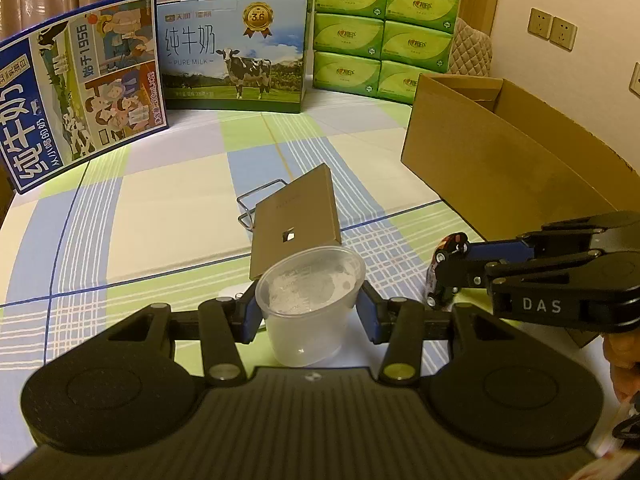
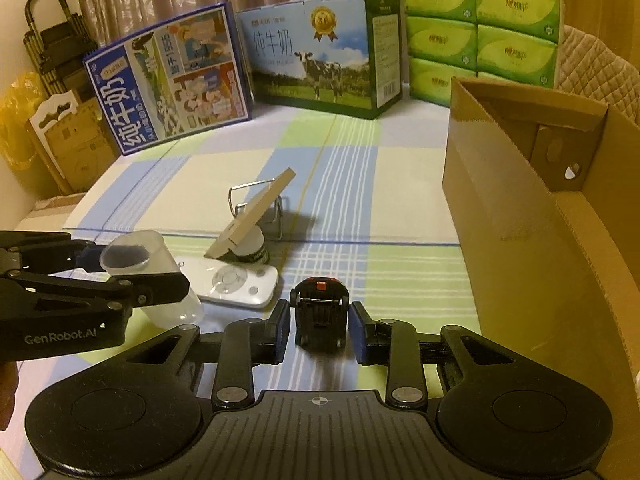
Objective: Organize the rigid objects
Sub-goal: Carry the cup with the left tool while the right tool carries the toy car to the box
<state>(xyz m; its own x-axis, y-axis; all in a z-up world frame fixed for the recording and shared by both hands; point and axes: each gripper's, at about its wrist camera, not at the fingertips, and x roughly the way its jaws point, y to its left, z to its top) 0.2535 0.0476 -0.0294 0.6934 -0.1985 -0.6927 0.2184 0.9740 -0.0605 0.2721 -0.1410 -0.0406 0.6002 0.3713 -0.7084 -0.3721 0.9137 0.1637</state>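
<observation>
Both claws were loaded: left gripper (image 1: 310, 314) clamped the plastic cup (image 1: 310, 300), right gripper (image 2: 319, 330) pinched the toy car (image 2: 319, 312). I judged the cardboard box (image 2: 520, 208) unfilled; remote (image 2: 236, 282) and card (image 2: 250, 216) remained on the cloth.

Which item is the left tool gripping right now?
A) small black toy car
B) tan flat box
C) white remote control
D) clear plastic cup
D: the left tool has its blue pads pressed on both sides of the clear plastic cup, while the small black toy car sits in the right tool.
</observation>
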